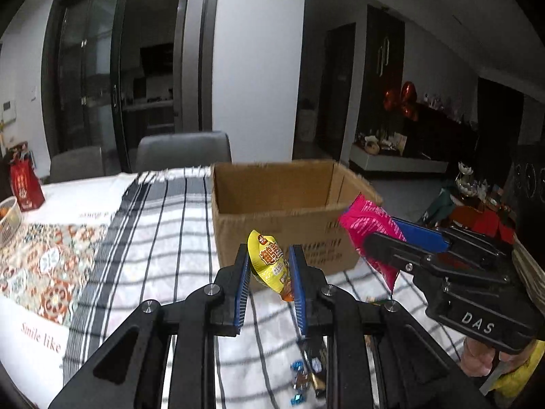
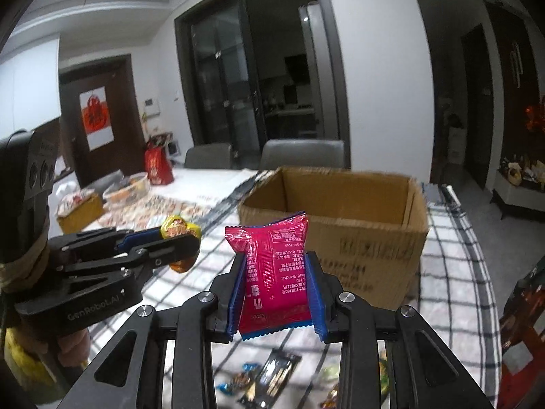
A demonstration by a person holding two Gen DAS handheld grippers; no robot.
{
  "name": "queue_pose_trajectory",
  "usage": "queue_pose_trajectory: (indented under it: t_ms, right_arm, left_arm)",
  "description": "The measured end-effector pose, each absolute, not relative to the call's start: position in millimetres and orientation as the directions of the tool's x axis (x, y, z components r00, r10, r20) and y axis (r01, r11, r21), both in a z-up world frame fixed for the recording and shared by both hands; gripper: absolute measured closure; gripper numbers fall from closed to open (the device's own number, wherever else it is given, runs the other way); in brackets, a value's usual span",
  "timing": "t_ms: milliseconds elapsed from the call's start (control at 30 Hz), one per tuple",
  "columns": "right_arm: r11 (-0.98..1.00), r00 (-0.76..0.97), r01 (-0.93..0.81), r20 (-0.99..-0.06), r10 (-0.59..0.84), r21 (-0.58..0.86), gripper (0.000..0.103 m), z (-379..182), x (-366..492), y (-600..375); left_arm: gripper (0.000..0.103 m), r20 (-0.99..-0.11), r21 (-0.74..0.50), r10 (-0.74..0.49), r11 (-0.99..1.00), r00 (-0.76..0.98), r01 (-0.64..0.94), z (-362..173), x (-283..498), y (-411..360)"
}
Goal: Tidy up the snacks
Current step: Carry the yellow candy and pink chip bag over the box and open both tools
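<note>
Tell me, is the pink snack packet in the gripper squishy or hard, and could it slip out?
Probably squishy: the pink snack packet bows between the right gripper pads, so the wrapper looks soft and puffy. It seems light, since it stands up from the pinch. Its shiny film might be slippery, though the ridged blue pads likely grip it well.

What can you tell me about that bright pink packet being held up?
The pink snack packet is a glossy, sealed, pillow-shaped wrapper with crimped ends, white printed text and a blue bottom edge. It is upright in the air, pinched at its sides by the right gripper, whose blue pads press into it. It hangs in front of the open cardboard box, not yet inside.
</note>
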State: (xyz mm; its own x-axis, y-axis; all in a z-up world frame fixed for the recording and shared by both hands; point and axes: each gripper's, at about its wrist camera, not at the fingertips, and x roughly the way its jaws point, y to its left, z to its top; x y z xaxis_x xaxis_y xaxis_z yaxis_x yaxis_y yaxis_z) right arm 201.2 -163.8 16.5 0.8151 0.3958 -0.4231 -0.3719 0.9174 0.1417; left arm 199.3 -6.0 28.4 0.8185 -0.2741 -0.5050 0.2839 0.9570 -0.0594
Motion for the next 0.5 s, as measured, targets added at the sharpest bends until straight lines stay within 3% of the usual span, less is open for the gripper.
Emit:
queue_pose_trajectory:
  t_ms: [200, 500]
  right_arm:
    - [0.932, 0.852, -0.329, -0.379, 0.362, 0.152, 0.069, 38, 215, -179]
    - [0.951, 0.865, -0.282, -0.395, 0.31, 0.128, 0.069, 50, 257, -189]
  left_arm:
    - [0.08, -0.467, -0.046, -0.283, 0.954, 0.838, 0.296, 46, 218, -15]
    - [0.08, -0.45, -0.047, -0.303, 0.948, 0.84, 0.316, 60, 263, -25]
